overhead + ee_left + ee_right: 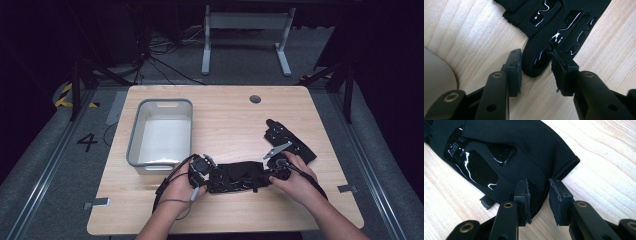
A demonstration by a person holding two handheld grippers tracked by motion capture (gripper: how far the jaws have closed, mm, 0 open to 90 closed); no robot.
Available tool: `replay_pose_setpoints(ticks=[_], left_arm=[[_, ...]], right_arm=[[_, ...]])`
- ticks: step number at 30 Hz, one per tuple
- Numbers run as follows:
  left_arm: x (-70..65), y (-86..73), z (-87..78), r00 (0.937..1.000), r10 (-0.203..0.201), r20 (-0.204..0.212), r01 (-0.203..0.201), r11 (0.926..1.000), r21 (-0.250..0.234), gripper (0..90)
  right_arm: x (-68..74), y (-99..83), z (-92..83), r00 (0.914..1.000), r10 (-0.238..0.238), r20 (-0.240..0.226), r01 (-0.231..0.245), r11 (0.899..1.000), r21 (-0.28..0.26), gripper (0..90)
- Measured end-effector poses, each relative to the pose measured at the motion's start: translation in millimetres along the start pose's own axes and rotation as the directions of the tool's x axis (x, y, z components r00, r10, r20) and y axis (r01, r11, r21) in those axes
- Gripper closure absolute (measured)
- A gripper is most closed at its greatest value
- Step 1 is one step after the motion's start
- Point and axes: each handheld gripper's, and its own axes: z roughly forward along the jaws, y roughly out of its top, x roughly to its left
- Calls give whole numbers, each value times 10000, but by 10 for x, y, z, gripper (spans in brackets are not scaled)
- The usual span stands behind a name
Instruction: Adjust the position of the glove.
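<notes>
Digit "4" [87, 142] marked on floor left of table [230, 120]; no other readable text.

My left hand-held gripper [535, 67] is black: two angular arms with brass-coloured rivets and small round holes, each ending in a flat, rough-edged pad. My right hand-held gripper [538, 195] is built the same. From above, a grey three-cornered plate tops the right one, dark cables trail from both, and my forearms are bare.
</notes>
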Motion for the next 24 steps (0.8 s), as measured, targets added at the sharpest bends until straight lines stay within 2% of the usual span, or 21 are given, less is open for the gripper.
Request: replay_pose_setpoints(ticks=[3,5,8,10,12,14,18,19,20,22,23,24], left_arm=[[-16,2,-9,9999,98,-70,-97,9999,39,787],[-42,10,-14,9996,201,-193,-199,9998,82,822],[-67,17,-24,9992,264,-306,-262,9996,63,828],[-72,17,-53,9991,301,-305,-300,9995,8,829],[-81,16,-70,9990,309,-322,-312,9995,-80,828],[-126,29,-139,9986,476,-227,-479,9988,-126,828],[-212,65,-208,9970,758,-175,-762,9968,-234,828],[-276,97,-237,9952,965,-156,-969,9949,-269,828],[-276,97,-237,9952,965,-156,-969,9949,-269,827],[-355,146,-241,9919,1261,125,-1259,9919,-134,827],[-355,146,-241,9919,1261,125,-1259,9919,-134,826],[-402,188,-203,9869,1513,561,-1526,9881,190,825]], right_arm=[[4,3,1,10000,-10,-21,10,10000,9,718],[6,2,1,10000,17,-88,-17,10000,1,746],[7,-7,-10,9999,-103,-127,102,9999,-75,831],[13,-9,-27,9997,-215,-70,214,9996,-172,854],[20,-13,-68,9997,-248,-81,246,9994,-262,861],[25,-25,-153,9994,-256,-215,248,9991,-330,862],[57,-84,-353,9996,-225,-196,220,9994,-278,862],[63,-108,-407,9996,-226,-189,220,9993,-292,862],[63,-108,-407,9996,-226,-189,220,9993,-292,862],[85,-183,-540,9998,-86,-179,85,10000,-20,860],[89,-200,-568,9998,-44,-178,44,10000,46,858],[95,-225,-596,9996,86,-251,-75,9991,418,854]])
